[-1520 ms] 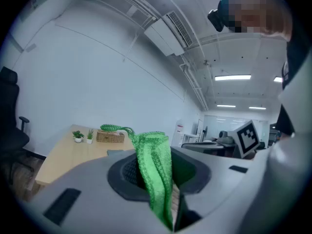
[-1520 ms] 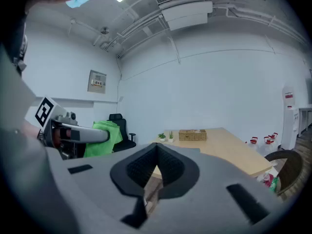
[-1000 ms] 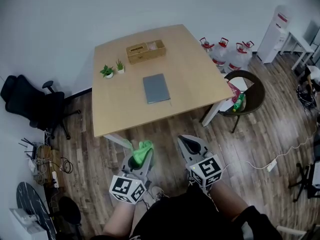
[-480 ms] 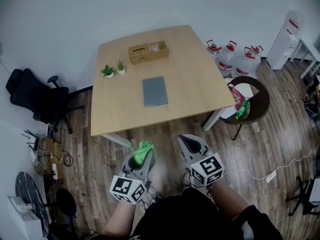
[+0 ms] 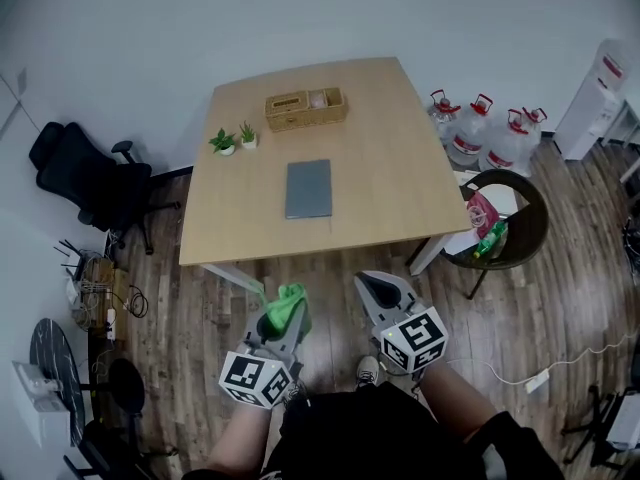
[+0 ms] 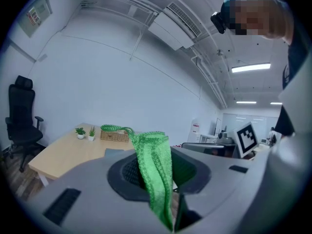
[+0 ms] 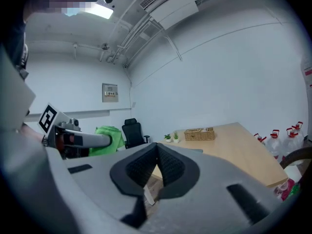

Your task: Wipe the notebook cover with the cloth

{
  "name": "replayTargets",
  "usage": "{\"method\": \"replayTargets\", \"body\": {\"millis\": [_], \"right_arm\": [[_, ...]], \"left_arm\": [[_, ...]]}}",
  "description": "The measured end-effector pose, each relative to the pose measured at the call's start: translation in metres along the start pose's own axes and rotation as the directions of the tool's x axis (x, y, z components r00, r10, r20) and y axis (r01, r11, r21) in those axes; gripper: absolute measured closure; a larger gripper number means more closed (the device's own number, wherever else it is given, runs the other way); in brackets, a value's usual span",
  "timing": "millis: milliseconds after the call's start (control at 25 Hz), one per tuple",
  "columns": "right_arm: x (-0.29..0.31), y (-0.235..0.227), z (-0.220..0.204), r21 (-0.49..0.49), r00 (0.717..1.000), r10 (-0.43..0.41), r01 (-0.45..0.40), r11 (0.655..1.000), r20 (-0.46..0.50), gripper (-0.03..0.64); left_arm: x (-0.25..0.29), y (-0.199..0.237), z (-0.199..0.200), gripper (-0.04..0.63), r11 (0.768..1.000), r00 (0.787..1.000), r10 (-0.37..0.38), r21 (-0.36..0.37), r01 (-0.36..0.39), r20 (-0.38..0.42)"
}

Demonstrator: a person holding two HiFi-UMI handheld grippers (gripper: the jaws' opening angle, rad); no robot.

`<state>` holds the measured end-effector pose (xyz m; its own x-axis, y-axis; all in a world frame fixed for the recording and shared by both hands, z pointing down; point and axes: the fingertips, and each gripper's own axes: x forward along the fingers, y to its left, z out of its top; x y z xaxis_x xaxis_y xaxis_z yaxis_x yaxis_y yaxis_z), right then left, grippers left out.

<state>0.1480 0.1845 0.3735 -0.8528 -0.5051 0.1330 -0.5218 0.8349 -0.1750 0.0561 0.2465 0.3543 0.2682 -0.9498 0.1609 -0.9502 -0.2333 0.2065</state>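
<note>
A grey notebook (image 5: 308, 189) lies flat near the middle of the light wooden table (image 5: 230, 233). My left gripper (image 5: 283, 310) is held over the floor in front of the table, shut on a green cloth (image 5: 286, 304) that sticks out of its jaws; the cloth (image 6: 155, 169) fills the left gripper view. My right gripper (image 5: 380, 290) hovers beside it, shut, with nothing between its pads (image 7: 157, 167). Both grippers are well short of the table's near edge. In the right gripper view the left gripper with the cloth (image 7: 105, 139) shows at the left.
On the table's far side stand a wicker basket (image 5: 305, 108) and two small potted plants (image 5: 233, 139). A black office chair (image 5: 85, 183) is at the left, a round brown chair (image 5: 510, 223) and several water jugs (image 5: 488, 130) at the right. Cables lie on the wooden floor.
The view has shifted, so the table and notebook sit slightly lower and more central in the head view. Both grippers hold the same pose, the cloth still gripped.
</note>
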Motion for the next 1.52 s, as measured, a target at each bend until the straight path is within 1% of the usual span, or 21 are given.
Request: {"method": "replayTargets", "body": {"millis": [160, 280, 400, 560, 680, 880, 1040, 1200, 1360, 1520], "right_arm": [[-0.007, -0.011, 0.0, -0.003, 1.0, 0.023, -0.023, 1.0, -0.003, 0.607], [-0.007, -0.02, -0.001, 0.007, 1.0, 0.025, -0.025, 1.0, -0.008, 0.607], [-0.002, -0.027, 0.0, 0.012, 1.0, 0.022, -0.022, 1.0, -0.01, 0.607], [0.01, -0.037, -0.001, 0.02, 1.0, 0.007, -0.007, 1.0, -0.015, 0.606], [0.022, -0.042, -0.001, 0.021, 1.0, -0.014, 0.014, 1.0, -0.014, 0.606], [0.05, -0.048, 0.002, 0.032, 0.998, -0.064, 0.065, 0.997, -0.018, 0.606], [0.083, -0.051, 0.004, 0.049, 0.994, -0.106, 0.106, 0.993, -0.02, 0.603], [0.117, -0.049, 0.004, 0.064, 0.99, -0.135, 0.136, 0.989, -0.029, 0.594], [0.15, -0.044, 0.005, 0.068, 0.987, -0.156, 0.158, 0.985, -0.037, 0.572], [0.177, -0.038, 0.003, 0.063, 0.981, -0.187, 0.189, 0.98, -0.046, 0.545]], "left_arm": [[0.011, -0.012, -0.002, 0.502, 1.0, 1.0, 0.005, -0.002, -0.005, 0.009], [0.019, -0.016, 0.004, 0.502, 1.0, 1.0, 0.017, -0.004, -0.017, -0.008], [0.028, -0.01, 0.001, 0.502, 1.0, 1.0, 0.005, -0.005, -0.005, 0.002], [0.043, 0.002, 0.003, 0.502, 1.0, 1.0, -0.017, -0.027, 0.017, 0.009], [0.055, 0.015, 0.004, 0.502, 0.999, 0.999, -0.041, -0.024, 0.041, 0.005], [0.072, 0.043, 0.009, 0.502, 0.995, 0.995, -0.096, -0.025, 0.096, -0.008], [0.084, 0.074, 0.017, 0.502, 0.99, 0.99, -0.139, -0.027, 0.139, -0.019], [0.092, 0.108, 0.027, 0.502, 0.986, 0.986, -0.163, -0.04, 0.161, -0.038], [0.097, 0.139, 0.042, 0.502, 0.983, 0.982, -0.182, -0.043, 0.18, -0.047], [0.099, 0.171, 0.048, 0.502, 0.979, 0.979, -0.2, -0.052, 0.197, -0.049]]}}
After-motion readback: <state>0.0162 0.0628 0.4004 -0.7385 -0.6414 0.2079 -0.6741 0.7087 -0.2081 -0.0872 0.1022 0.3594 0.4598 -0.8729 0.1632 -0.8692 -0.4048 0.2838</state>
